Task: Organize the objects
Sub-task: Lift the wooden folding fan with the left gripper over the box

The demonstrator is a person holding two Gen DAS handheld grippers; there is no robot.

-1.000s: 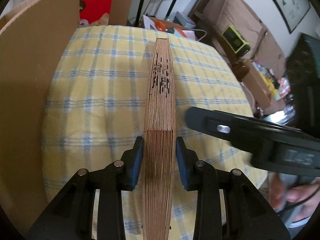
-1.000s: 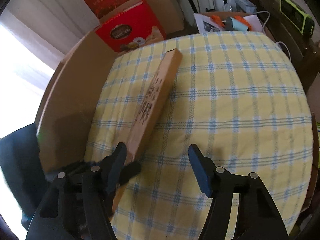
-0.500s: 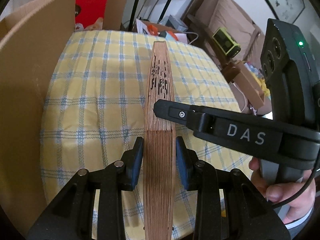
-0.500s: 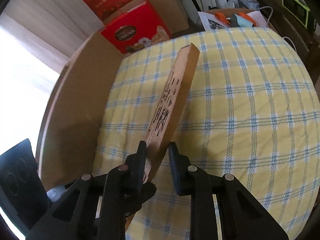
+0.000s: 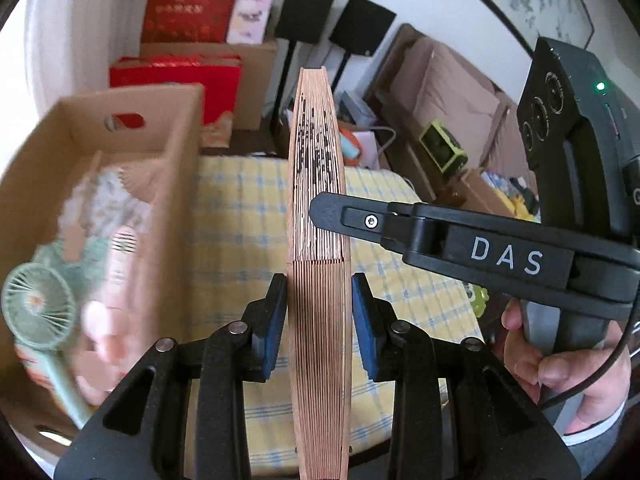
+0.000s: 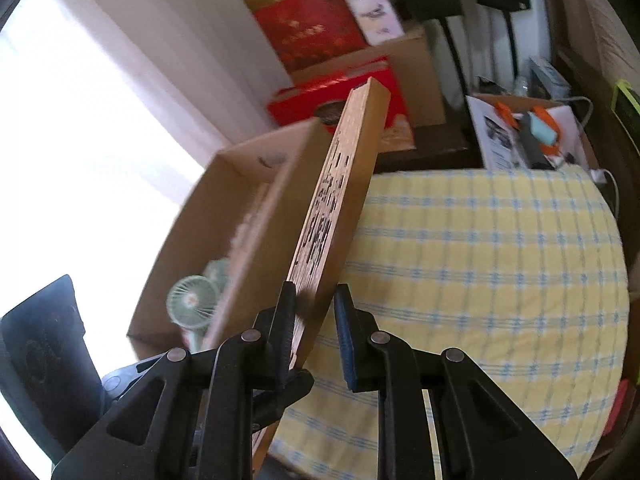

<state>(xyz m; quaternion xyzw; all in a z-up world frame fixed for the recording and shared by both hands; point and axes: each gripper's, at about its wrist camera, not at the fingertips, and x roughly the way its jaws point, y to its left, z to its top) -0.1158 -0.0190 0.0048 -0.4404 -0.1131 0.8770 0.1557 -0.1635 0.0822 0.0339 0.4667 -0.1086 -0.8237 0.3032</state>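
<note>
A folded wooden fan (image 5: 316, 160) with dark cut-out patterning hangs in the air above the yellow checked tablecloth (image 5: 244, 216). My left gripper (image 5: 319, 316) is shut on its lower ribbed part, blue pads pressed on both faces. My right gripper (image 6: 314, 320) is shut on the same fan (image 6: 344, 184), pinching it across its thin sides. In the left wrist view the right gripper's finger (image 5: 332, 214) reaches in from the right and crosses the fan, with a hand (image 5: 576, 364) on its handle.
An open cardboard box (image 5: 184, 160) stands to the left of the fan and holds a green handheld fan (image 5: 38, 304) and pink items. Red gift boxes (image 6: 312, 32), speaker stands and clutter fill the floor beyond the table (image 6: 480, 260).
The right gripper swung in and shut on the fan. Both grippers then lifted it off the tablecloth, and the inside of the cardboard box came into view.
</note>
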